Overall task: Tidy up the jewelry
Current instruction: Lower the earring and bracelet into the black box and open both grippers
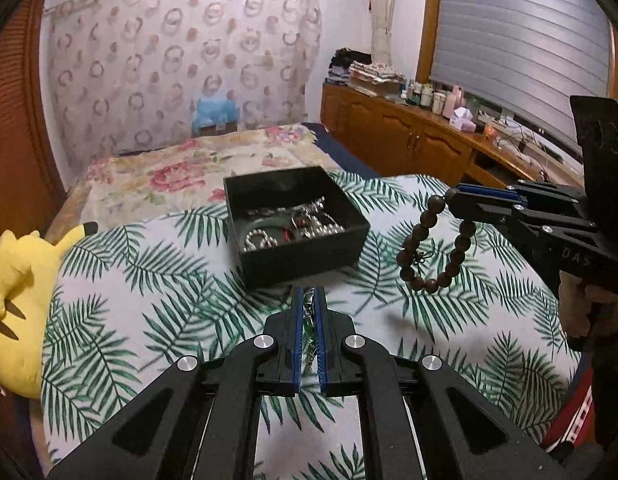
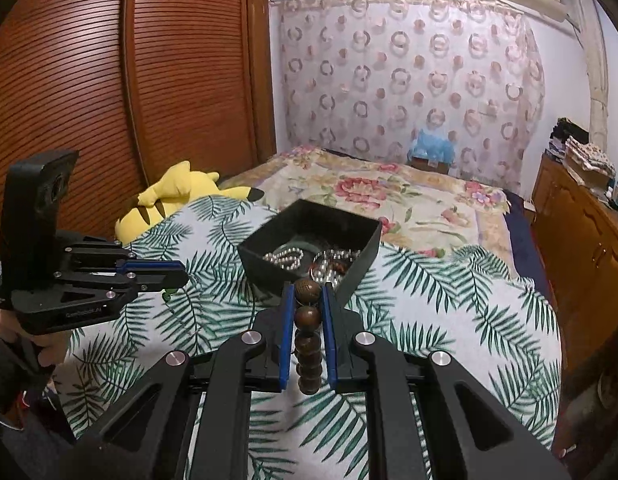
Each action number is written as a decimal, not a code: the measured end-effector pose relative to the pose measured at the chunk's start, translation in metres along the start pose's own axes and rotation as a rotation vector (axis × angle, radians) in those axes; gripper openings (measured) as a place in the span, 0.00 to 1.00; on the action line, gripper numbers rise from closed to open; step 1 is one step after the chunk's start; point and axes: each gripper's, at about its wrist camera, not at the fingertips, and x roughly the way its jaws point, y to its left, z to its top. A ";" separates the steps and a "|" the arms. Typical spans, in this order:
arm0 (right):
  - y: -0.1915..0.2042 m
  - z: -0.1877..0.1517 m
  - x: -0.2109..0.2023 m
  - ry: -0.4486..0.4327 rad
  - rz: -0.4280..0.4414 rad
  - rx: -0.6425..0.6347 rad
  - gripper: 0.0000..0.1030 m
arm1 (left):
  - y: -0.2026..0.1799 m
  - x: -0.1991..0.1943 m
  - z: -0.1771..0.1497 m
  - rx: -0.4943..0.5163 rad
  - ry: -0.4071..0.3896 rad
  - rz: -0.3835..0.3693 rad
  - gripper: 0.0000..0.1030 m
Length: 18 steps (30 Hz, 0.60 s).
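Bedroom; work surface is a palm-leaf bedspread over a raised mound on the bed. Landmark: the black box, open-topped, sitting on the spread.

Nearest, left wrist view: left gripper just short of the box's near wall, tips aimed at it. Its blue-lined jaws are pressed nearly together on a thin chain with green bits, which runs back along the slot between them. Chain is off the spread, outside the box.

To the right of the box, at about the level of its rim: right gripper, held by a hand. Jaws clamped on a brown wooden bead bracelet. The loop hangs below the tips, clear of the spread and apart from the box. In the right wrist view the beads stand in a column between the pads, the tips just before the box's near corner.

Inside the box: silver bead strands, a dark green bangle and some red-brown pieces, heaped; individual items hard to separate.

Left of the box, at the spread's edge: yellow plush toy.

Beyond the box: floral quilt, then a patterned curtain. Right of the box, further off: wooden cabinet with bottles and folded cloth on top.
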 end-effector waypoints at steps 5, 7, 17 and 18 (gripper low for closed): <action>-0.004 0.012 0.005 -0.018 0.021 -0.009 0.15 | 0.006 0.008 0.017 -0.004 -0.007 0.003 0.04; -0.006 0.018 0.009 -0.022 0.027 -0.016 0.15 | 0.007 0.009 0.023 -0.001 -0.015 0.002 0.04; -0.022 0.049 0.028 -0.054 0.049 -0.016 0.15 | 0.016 0.015 0.054 0.007 -0.046 0.016 0.04; -0.023 0.052 0.031 -0.057 0.050 -0.016 0.15 | 0.018 0.016 0.058 0.005 -0.049 0.017 0.04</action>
